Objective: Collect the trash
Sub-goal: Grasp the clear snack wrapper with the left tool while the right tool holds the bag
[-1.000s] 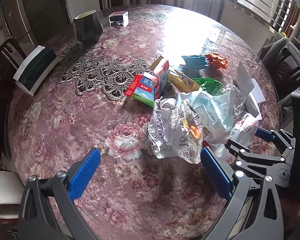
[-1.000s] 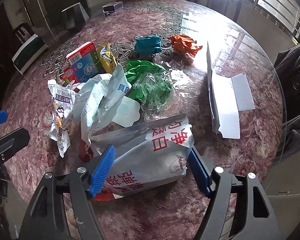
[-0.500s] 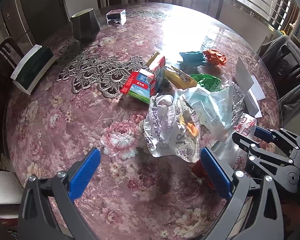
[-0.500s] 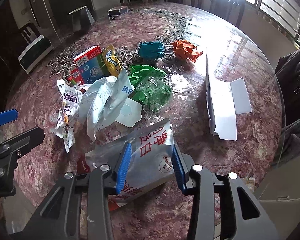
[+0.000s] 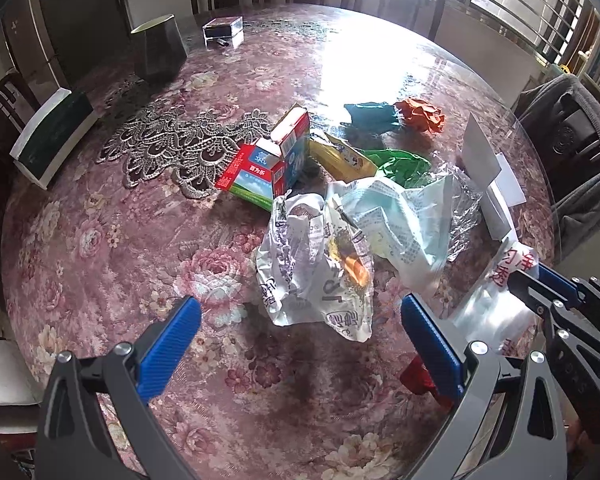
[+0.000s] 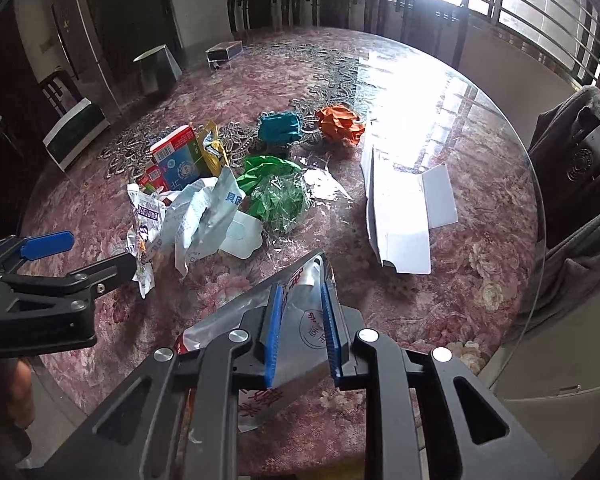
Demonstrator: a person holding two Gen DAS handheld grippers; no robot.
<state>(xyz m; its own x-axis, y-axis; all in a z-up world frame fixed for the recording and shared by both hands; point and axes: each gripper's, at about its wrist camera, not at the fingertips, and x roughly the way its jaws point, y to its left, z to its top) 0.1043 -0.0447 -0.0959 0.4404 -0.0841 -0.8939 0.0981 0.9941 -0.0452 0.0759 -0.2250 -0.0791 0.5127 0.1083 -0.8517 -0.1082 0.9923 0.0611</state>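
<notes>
Trash lies in a heap mid-table: a crumpled white printed wrapper [image 5: 316,268], a pale blue-white bag [image 5: 404,220], a red and blue carton [image 5: 272,160], a yellow packet [image 5: 340,156], green plastic [image 6: 276,192], a teal wad [image 6: 280,128] and an orange wad [image 6: 340,122]. My right gripper [image 6: 302,312] is shut on a silver-white bag with red characters [image 6: 300,320], lifted off the table; it also shows in the left wrist view [image 5: 496,304]. My left gripper [image 5: 296,336] is open and empty, just short of the white wrapper.
A folded white card [image 6: 400,216] lies right of the heap. A dark bin [image 5: 158,52], a clear box [image 5: 222,28] and a green-white tissue box [image 5: 52,136] stand at the far left. Chairs ring the round floral table [image 5: 100,240]. A grey jacket [image 6: 580,184] hangs on the right chair.
My right gripper closed on the silver-white bag and raised it off the table. My left gripper stayed open and drew slightly nearer the white wrapper.
</notes>
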